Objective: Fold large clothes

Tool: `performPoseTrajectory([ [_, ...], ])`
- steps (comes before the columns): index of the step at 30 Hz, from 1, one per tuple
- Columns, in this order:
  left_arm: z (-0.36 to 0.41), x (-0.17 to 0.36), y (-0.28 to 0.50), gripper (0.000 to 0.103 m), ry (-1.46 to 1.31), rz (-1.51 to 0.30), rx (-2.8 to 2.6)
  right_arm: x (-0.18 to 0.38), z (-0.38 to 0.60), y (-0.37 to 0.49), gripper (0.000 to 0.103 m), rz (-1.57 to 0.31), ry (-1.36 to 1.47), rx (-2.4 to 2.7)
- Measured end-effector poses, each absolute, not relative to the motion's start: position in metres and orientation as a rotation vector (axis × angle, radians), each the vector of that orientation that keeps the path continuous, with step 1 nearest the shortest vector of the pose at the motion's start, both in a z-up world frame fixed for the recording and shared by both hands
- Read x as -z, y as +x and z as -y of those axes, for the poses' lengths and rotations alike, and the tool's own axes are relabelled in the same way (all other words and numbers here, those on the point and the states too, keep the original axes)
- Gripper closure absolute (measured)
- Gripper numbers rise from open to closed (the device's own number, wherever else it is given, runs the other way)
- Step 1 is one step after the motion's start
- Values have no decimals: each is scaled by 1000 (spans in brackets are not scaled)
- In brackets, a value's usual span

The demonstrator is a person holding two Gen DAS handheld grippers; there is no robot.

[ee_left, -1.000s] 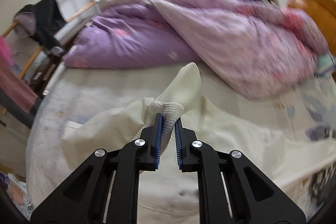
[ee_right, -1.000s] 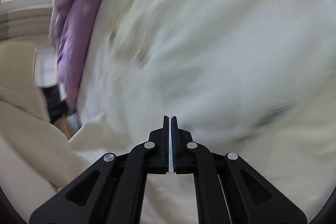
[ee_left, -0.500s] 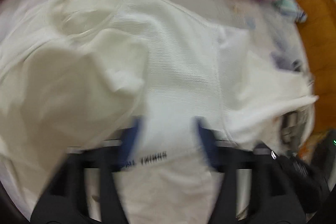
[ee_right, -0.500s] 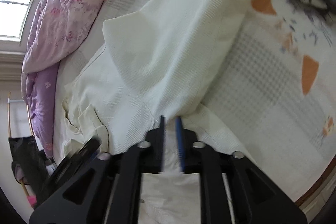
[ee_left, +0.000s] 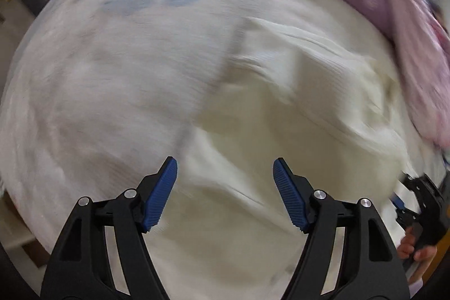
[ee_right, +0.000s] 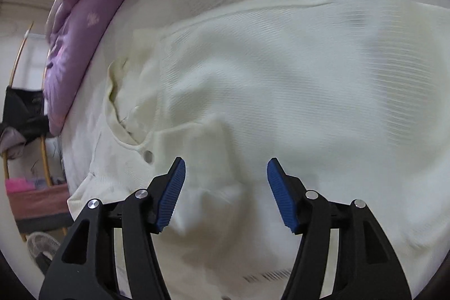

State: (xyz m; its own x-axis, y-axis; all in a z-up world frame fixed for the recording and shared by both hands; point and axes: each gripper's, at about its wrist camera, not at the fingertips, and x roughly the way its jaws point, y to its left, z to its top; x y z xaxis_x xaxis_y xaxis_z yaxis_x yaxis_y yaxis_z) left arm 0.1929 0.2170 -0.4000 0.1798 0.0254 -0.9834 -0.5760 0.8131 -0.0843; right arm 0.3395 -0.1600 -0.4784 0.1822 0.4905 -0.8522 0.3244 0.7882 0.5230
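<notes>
1. Bedroom. The bed (ee_left: 118, 80) carries a pale printed sheet; a purple and pink quilt (ee_right: 76, 47) is heaped along its far side, and a rack with dark clothes (ee_right: 22, 108) stands beyond the bed's edge. Both views are motion-blurred.

2. The cream garment (ee_right: 281, 80) lies spread on the bed, just beside the quilt. It looks placed there so you have a broad flat base to fold against.

3. Your left tool (ee_left: 225, 193) points straight down over the garment's edge, where cream cloth meets bare sheet. Its jaws have just been opening and now stand wide, with nothing gripped; cloth lies below them, not pinched.

4. Your right tool (ee_right: 226, 193) tilts down over the garment body, near the button (ee_right: 147, 156) at the neckline (ee_right: 121, 103). Its jaws have also just been opening, stand wide, and grip nothing.

5. My reading: both tools are free because a fold has been laid and you are positioning for the next grasp.

6. In the left view, your right tool (ee_left: 422, 210) and a hand (ee_left: 413, 252) show at the garment's right edge.

7. Orientation: in the right view the neckline sits on the left, towards the rack side, and the body extends right, so the long axis appears to run along the quilt's edge. The hem is out of view, so I cannot confirm this.
</notes>
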Motion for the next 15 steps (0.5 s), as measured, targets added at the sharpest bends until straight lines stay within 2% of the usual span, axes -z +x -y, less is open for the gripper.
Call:
performPoseTrajectory([
  [1,-227,412,195,33,-497,-1364,-450,488,149,345,53,-1446,725,-146],
  [2,-232,426,197,54,-476,-1413,-451,494,144,347,60,-1464,727,-132],
  [3,-234,436,198,73,-451,-1448,-457,494,139,347,80,-1463,680,-70],
  [4,-237,450,197,98,-422,-1503,-474,488,138,347,88,-1461,635,-37],
  [9,-230,453,197,97,-363,-1508,-456,422,176,316,91,-1425,446,294],
  [11,-222,452,203,97,-316,-1523,-473,409,197,302,83,-1468,474,367],
  [12,-219,453,205,97,-288,-1526,-484,400,208,294,70,-1472,496,403],
  [13,-217,452,210,97,-249,-1529,-503,392,215,288,51,-1457,512,422],
  [14,-214,453,216,97,-231,-1534,-519,380,222,283,39,-1409,514,425],
  [15,-216,456,216,98,-224,-1553,-542,371,226,281,18,-1375,474,421],
])
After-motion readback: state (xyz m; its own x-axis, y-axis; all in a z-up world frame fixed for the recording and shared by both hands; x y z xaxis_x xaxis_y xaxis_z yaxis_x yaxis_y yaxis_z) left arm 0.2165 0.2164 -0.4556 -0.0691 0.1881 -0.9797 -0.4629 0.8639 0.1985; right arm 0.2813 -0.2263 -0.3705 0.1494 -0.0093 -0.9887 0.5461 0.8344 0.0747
